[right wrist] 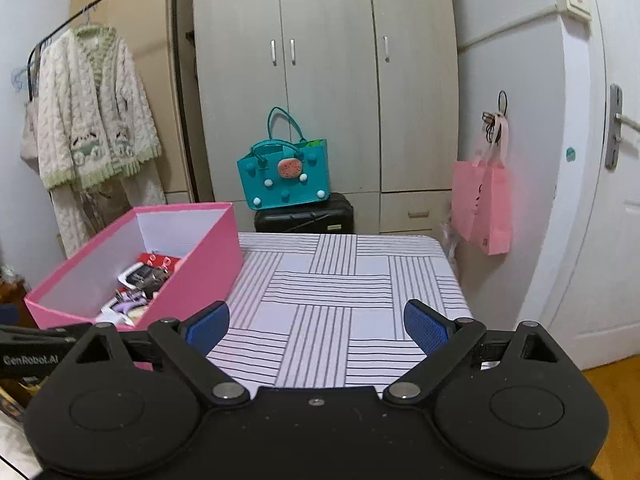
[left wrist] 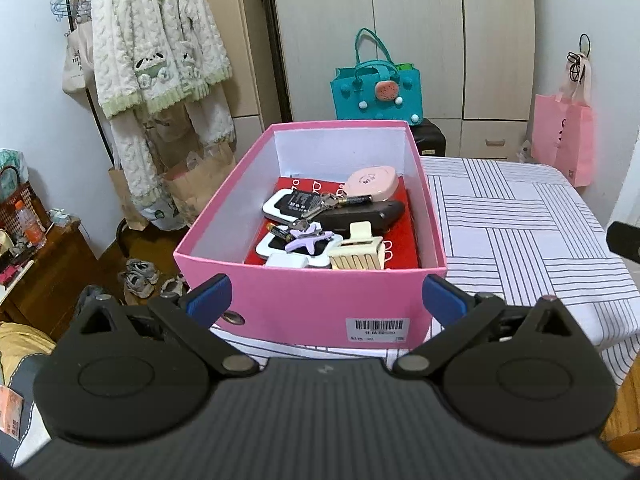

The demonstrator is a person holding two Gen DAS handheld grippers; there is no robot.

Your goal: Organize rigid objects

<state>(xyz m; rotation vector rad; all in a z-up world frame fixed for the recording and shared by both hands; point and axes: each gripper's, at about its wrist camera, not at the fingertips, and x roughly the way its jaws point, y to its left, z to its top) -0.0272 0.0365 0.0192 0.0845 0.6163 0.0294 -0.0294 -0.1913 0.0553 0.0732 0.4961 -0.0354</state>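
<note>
Risk: your left claw and right claw both wide open, empty. Bump pink cardboard box and it slides off striped desk edge.

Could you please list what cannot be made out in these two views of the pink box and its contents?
- Left wrist view: the barcode label text on the pink box is too small to read.
- Left wrist view: the red item at the bottom is mostly covered by the keys and other pieces.
- Right wrist view: the box's near wall hides most contents.
- Right wrist view: the left gripper is cut off by the edge.
</note>
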